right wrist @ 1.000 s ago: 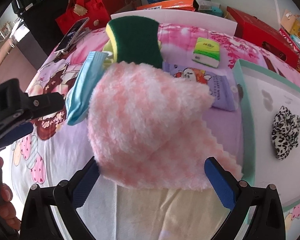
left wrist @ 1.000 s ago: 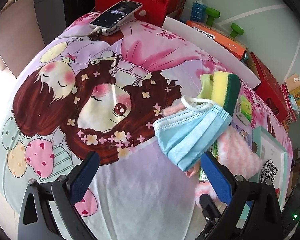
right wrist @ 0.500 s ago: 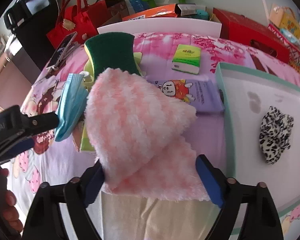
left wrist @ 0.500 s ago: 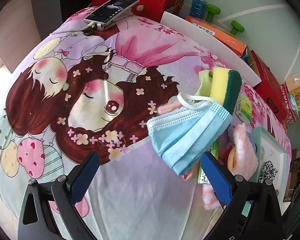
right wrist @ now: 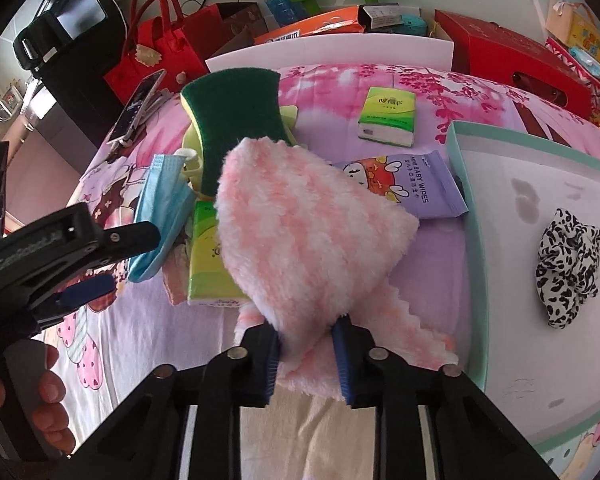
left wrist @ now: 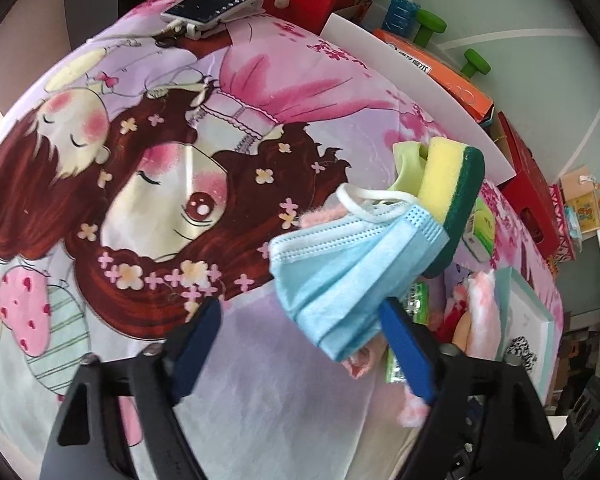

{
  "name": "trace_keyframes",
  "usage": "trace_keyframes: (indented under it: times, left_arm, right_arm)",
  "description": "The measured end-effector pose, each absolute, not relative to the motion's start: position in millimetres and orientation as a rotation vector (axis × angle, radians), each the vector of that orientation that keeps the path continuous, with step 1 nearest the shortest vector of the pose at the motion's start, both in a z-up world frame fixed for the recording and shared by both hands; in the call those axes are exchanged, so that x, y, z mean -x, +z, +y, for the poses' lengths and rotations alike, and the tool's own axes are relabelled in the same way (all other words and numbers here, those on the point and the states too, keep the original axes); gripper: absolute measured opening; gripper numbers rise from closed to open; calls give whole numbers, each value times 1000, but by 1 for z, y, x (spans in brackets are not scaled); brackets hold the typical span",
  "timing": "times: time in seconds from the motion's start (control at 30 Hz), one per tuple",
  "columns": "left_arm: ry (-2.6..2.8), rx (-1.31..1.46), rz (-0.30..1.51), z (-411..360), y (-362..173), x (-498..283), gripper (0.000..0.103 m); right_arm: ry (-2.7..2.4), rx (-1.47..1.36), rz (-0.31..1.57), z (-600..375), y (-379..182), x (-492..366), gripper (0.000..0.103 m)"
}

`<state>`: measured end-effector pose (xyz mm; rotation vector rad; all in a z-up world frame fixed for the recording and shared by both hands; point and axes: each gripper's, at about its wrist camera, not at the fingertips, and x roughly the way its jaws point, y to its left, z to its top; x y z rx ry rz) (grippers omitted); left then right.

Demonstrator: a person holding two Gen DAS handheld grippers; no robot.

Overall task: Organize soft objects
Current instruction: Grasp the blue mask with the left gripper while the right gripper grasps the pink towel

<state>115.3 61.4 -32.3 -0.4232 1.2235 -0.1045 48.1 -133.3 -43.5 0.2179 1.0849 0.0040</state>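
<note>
My right gripper (right wrist: 306,354) is shut on a fluffy pink and white cloth (right wrist: 300,236), which stands up in front of it. Behind the cloth lie a green and yellow sponge (right wrist: 236,124) and a blue face mask (right wrist: 160,216). A white tray with a teal rim (right wrist: 466,200) at the right holds a leopard print scrunchie (right wrist: 568,268). My left gripper (left wrist: 300,340) is open and empty, with the mask (left wrist: 348,268) just ahead of its right finger and the sponge (left wrist: 452,196) behind it.
Green tissue packs (right wrist: 388,116) and a purple baby wipes pack (right wrist: 416,188) lie on the cartoon bedsheet (left wrist: 140,168). A phone (left wrist: 224,0), red bags (right wrist: 160,48), boxes and dumbbells line the far edge.
My right gripper has closed on the pink cloth and gathered it up. My left gripper has moved a little closer to the mask and stays open.
</note>
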Motion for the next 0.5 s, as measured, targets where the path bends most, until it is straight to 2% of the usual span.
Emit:
trace_keyframes:
  times: [0.07, 0.1, 0.13, 0.2, 0.5]
  left_arm:
    - [-125, 442, 1229, 60, -35, -117, 61]
    - [-135, 449, 1230, 59, -36, -119, 48]
    - [-142, 453, 1230, 59, -37, -119, 41]
    - [-143, 445, 1229, 56, -37, -119, 40]
    - [-141, 432, 1209, 57, -33, -116, 18]
  right_arm:
    - [5, -217, 1087, -134, -43, -48, 24]
    - [5, -217, 1088, -133, -43, -48, 24]
    - [6, -218, 1090, -134, -44, -48, 24]
    - [5, -219, 1092, -134, -44, -49, 23]
    - [6, -226, 1100, -135, -45, -50, 21]
